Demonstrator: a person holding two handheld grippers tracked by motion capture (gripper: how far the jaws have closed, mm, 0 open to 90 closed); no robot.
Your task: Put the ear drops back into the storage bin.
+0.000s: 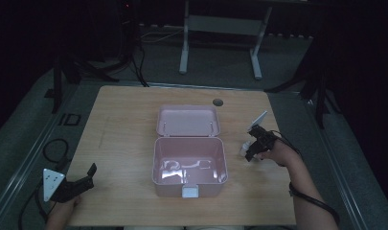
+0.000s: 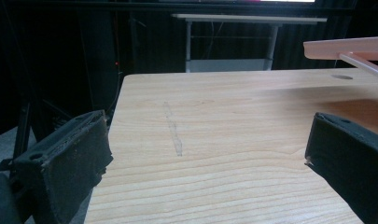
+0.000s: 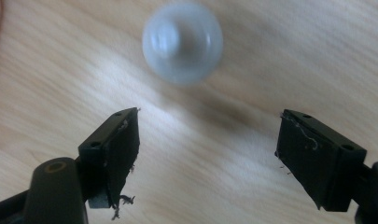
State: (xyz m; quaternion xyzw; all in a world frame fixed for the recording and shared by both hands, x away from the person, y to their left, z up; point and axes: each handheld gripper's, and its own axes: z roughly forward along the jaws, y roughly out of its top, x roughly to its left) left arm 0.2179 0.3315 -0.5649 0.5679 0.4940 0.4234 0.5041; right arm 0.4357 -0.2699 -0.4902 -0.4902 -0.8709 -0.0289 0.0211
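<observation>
Currently the right tool (image 3: 207, 154) hangs jaws apart over a small white object (image 3: 182, 43), apparently lined up for pickup; the pink box (image 1: 189, 165) stands open beside it. Left tool (image 2: 205, 158) rests jaws apart on the desk (image 1: 124, 134).

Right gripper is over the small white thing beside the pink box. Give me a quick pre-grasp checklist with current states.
1. Right gripper jaws open: ok.
2. Nothing held between them: ok.
3. White object centred between the jaws: not ok, it sits ahead and off toward one jaw.
4. What the white object is, and its shape: cannot tell, blurred.
5. Pink box lid open: ok.
6. Left gripper open, apart from the box: ok.
</observation>
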